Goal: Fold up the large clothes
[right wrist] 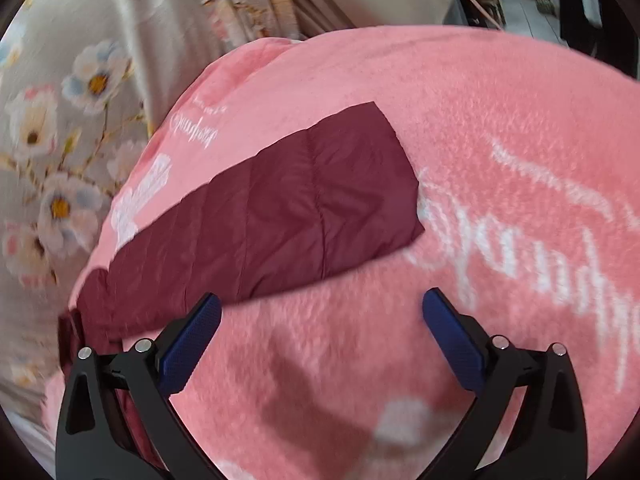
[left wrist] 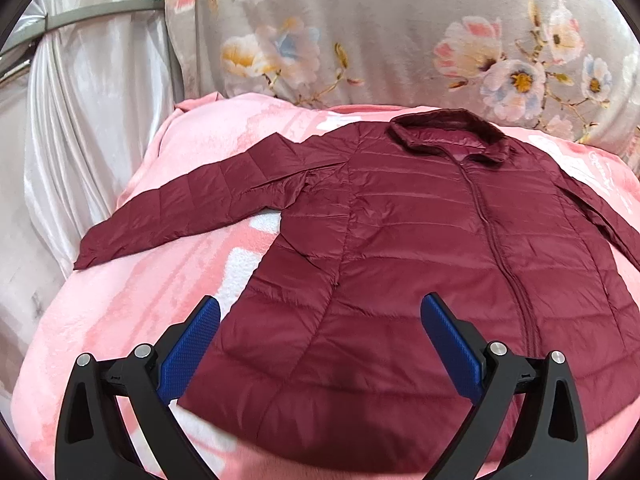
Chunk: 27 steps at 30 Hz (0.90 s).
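A maroon quilted jacket (left wrist: 420,240) lies flat, front up, on the pink blanket (left wrist: 132,320) covering the bed. My left tongs (left wrist: 320,340) hang wide above its hem; my right tongs (right wrist: 322,336) gape beside the far sleeve (right wrist: 280,216) (nothing gripped). No fold shows yet; sleeves come first, I judge, with blanket free all round.
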Each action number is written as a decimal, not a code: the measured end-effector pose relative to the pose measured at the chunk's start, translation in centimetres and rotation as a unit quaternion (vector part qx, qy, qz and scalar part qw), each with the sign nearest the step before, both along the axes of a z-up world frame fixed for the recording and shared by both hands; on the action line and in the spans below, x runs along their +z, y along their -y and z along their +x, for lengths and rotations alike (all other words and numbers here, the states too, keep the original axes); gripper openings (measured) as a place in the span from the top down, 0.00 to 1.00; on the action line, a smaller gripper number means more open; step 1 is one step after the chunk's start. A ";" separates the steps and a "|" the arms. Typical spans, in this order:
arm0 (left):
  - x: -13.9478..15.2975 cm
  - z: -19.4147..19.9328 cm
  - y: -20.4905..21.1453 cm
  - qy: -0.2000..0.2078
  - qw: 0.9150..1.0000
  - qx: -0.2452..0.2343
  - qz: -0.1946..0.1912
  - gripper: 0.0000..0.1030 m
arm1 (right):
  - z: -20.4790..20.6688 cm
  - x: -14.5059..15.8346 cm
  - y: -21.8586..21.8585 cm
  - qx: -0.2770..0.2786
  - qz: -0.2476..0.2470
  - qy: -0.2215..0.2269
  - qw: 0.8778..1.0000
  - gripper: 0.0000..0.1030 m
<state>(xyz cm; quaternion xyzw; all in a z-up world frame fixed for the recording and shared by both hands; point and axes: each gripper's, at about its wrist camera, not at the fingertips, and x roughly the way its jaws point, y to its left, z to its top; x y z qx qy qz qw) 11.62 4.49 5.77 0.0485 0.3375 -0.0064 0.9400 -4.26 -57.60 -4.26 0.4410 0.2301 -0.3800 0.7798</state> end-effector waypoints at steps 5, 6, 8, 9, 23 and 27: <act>-0.3 2.1 -0.6 -0.010 1.000 0.007 0.002 0.05 | 3.0 0.4 1.9 0.001 -0.011 0.000 1.000 0.58; -0.3 2.7 -0.8 -0.016 1.000 0.010 -0.004 0.05 | 3.8 0.5 2.4 0.001 -0.008 0.008 1.000 0.71; -0.3 3.6 -1.3 -0.025 0.999 0.016 -0.016 0.06 | 5.3 1.7 2.2 -0.002 -0.017 0.016 1.000 0.92; -0.3 4.1 -1.7 -0.029 0.999 0.022 -0.024 0.11 | 6.1 2.8 1.6 0.006 -0.032 0.022 0.999 0.93; -0.6 6.8 -3.3 -0.029 0.998 0.051 -0.021 0.12 | 26.1 16.4 -34.1 0.494 -0.193 0.115 0.840 0.94; -0.5 7.2 -3.5 -0.035 0.998 0.045 -0.032 0.12 | 29.1 12.2 -43.5 0.580 -0.203 0.072 0.785 0.85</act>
